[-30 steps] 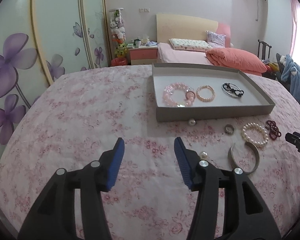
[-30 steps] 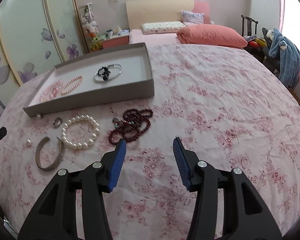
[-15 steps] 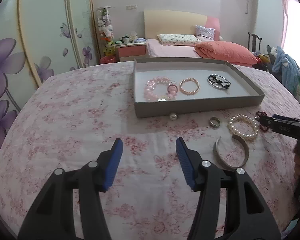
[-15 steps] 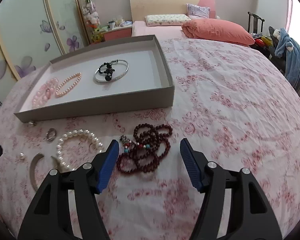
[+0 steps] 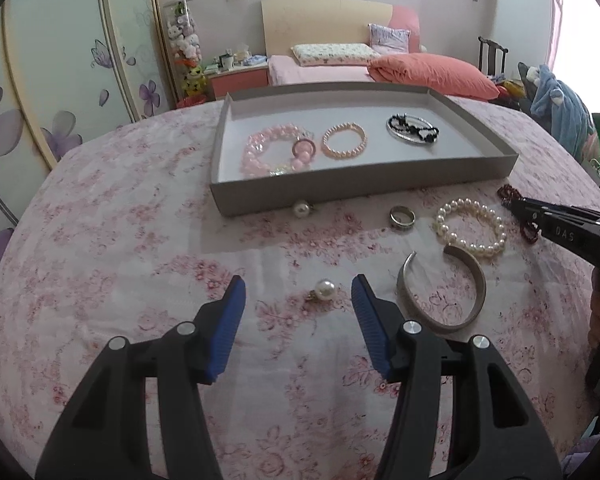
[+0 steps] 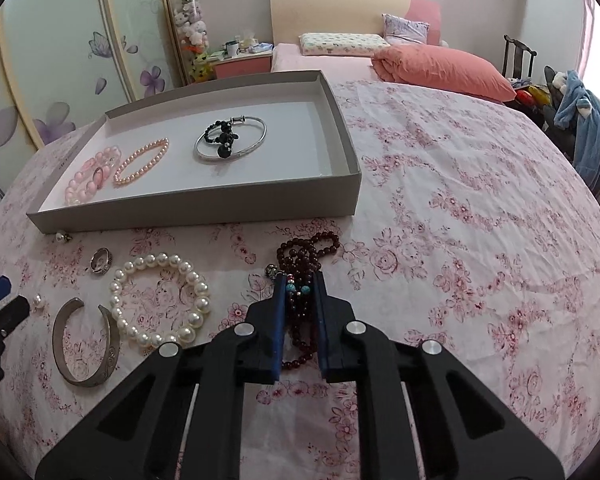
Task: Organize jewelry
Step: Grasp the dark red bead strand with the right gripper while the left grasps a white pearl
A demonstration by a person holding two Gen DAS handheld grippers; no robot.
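My right gripper (image 6: pixel 299 280) is shut on a dark red bead necklace (image 6: pixel 304 250) that lies on the floral cloth in front of the grey tray (image 6: pixel 204 208). My left gripper (image 5: pixel 298 286) is open, with a single pearl earring (image 5: pixel 324 289) lying between its fingertips. The tray (image 5: pixel 364 186) holds a pink bead bracelet (image 5: pixel 268 154), a peach pearl bracelet (image 5: pixel 344 141) and a silver bangle with black beads (image 5: pixel 412 130). Outside it lie a white pearl bracelet (image 5: pixel 470 227), a silver cuff (image 5: pixel 444 294), a ring (image 5: pixel 402 216) and another pearl earring (image 5: pixel 301 209).
The table is round and covered in a pink floral cloth (image 6: pixel 460 200). A bed with an orange quilt (image 6: pixel 440 68) stands behind it, wardrobe doors (image 5: pixel 60 80) at the left, and a chair with blue clothes (image 6: pixel 588 128) at the right.
My right gripper moved forward over the dark red necklace and closed on it. My left gripper moved right and forward, so the pearl earring now lies between its fingers.
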